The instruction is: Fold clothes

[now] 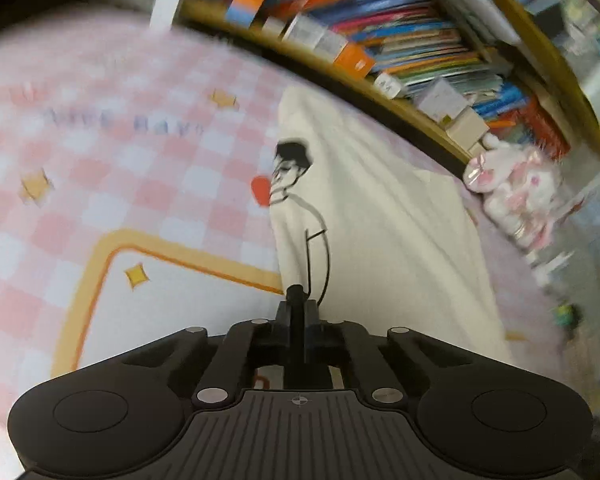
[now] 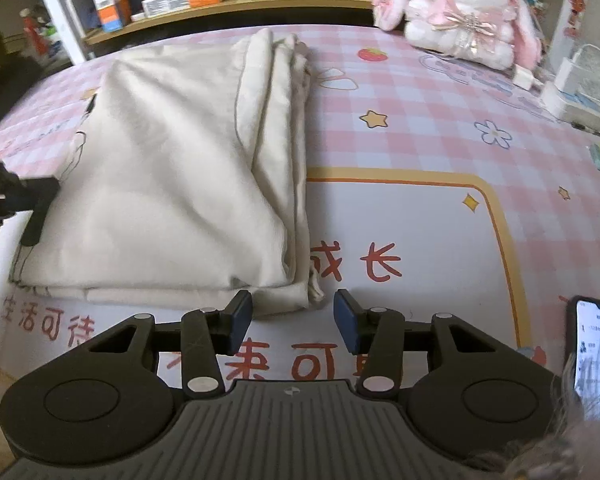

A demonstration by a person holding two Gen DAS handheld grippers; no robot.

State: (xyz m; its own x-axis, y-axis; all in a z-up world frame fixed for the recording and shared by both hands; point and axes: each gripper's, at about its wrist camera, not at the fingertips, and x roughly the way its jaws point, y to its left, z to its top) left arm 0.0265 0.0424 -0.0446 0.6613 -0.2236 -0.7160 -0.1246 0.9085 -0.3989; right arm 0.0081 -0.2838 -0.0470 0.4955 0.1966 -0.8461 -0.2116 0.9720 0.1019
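right wrist view shows the cream shirt (image 2: pixel 172 184) folded lengthwise into a long panel on the pink checked sheet (image 2: pixel 440 120), near the shelf side. the right gripper (image 2: pixel 293 314) hovers just off its near hem, fingers moderately apart with nothing between them. the left gripper (image 1: pixel 297 300) has its fingers pressed together at the shirt's left edge; whether cloth is pinched there cannot be told. the lengthwise folds look done, so the next move probably calls for pinching the near hem and carrying it over. red chinese characters on the sheet include "成长". blurred blue lettering stays unreadable.
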